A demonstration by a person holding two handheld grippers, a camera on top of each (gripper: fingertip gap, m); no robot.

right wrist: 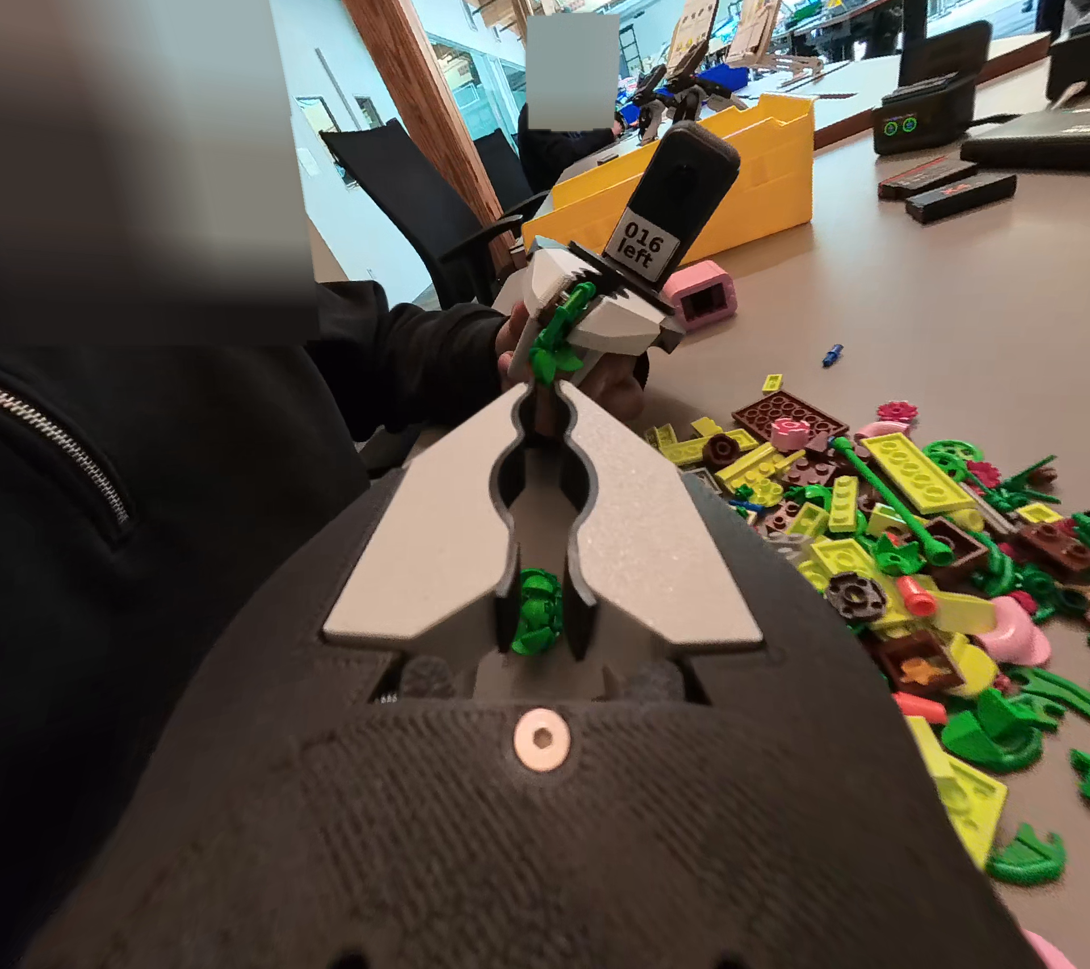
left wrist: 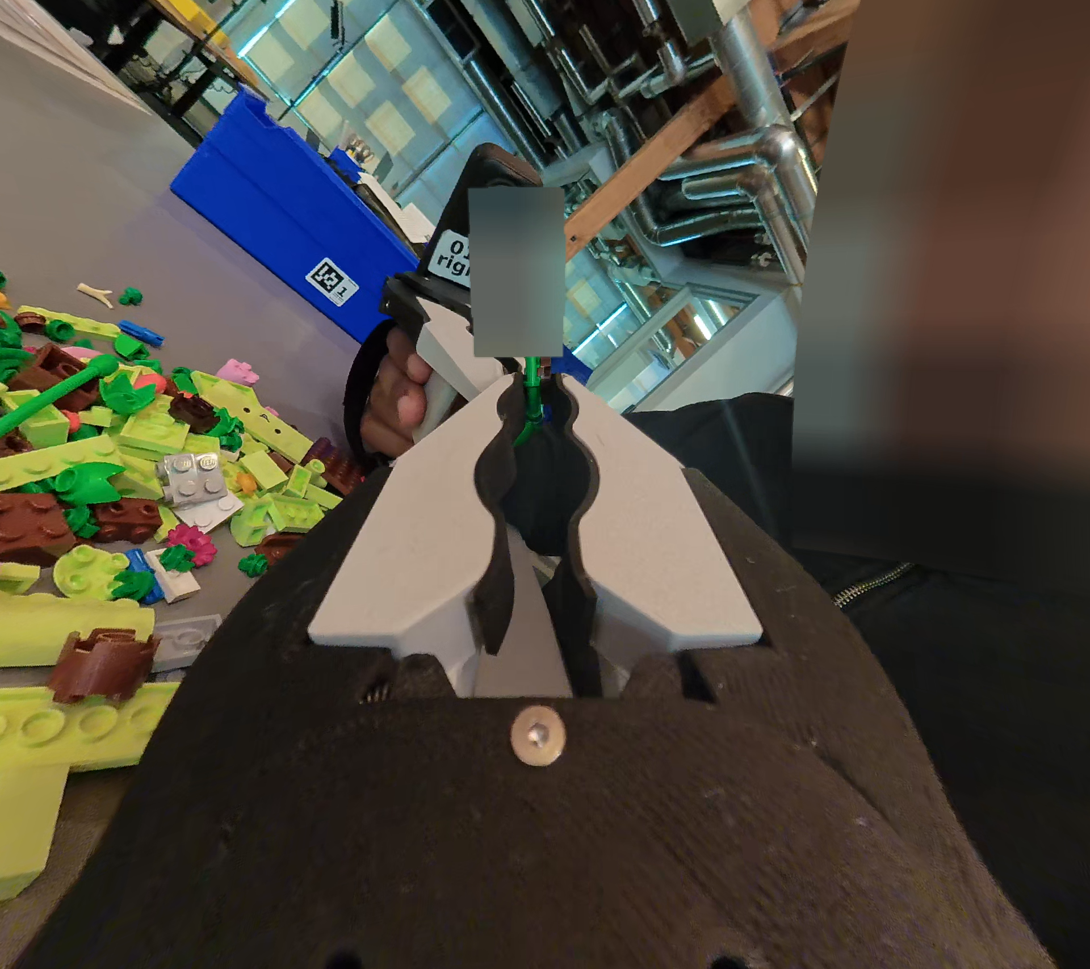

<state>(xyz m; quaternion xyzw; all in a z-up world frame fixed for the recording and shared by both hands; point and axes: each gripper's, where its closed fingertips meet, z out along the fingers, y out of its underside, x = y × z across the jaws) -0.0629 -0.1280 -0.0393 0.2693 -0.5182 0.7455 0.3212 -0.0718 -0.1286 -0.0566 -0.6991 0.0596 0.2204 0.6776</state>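
the left gripper (left wrist: 534,386) points up off the bench, its 2 fingers (left wrist: 448,504) drawn nearly together and clamped at the tips on a thin green stem piece (left wrist: 532,398). the right gripper (right wrist: 539,398) meets it tip to tip, its fingers (right wrist: 643,522) pinched on a small brown piece (right wrist: 545,417) that sits at the lower end of the same stem, just under a cluster of green leaves (right wrist: 551,354). a loose green leaf piece (right wrist: 535,619) lies low in the gap near the base of the right gripper's fingers. each gripper is held in a bare hand (right wrist: 613,386) coming out of a dark sleeve (right wrist: 407,357); the person's dark zipped jacket (left wrist: 920,616) fills the space beside them.

on the grey bench (right wrist: 885,292) beside the grippers lies a loose pile of toy bricks (right wrist: 885,522) in lime, green, brown and pink. a small blue peg (right wrist: 832,354) lies apart from the pile, and a pink hollow block (right wrist: 702,295) sits just behind the left gripper.

farther back stand a yellow bin (right wrist: 743,197) and, in the left wrist view, a blue bin (left wrist: 283,209) with a square black-and-white marker. beyond them are a black chair (right wrist: 413,209), a wooden post (right wrist: 389,56) and a seated person at another table.
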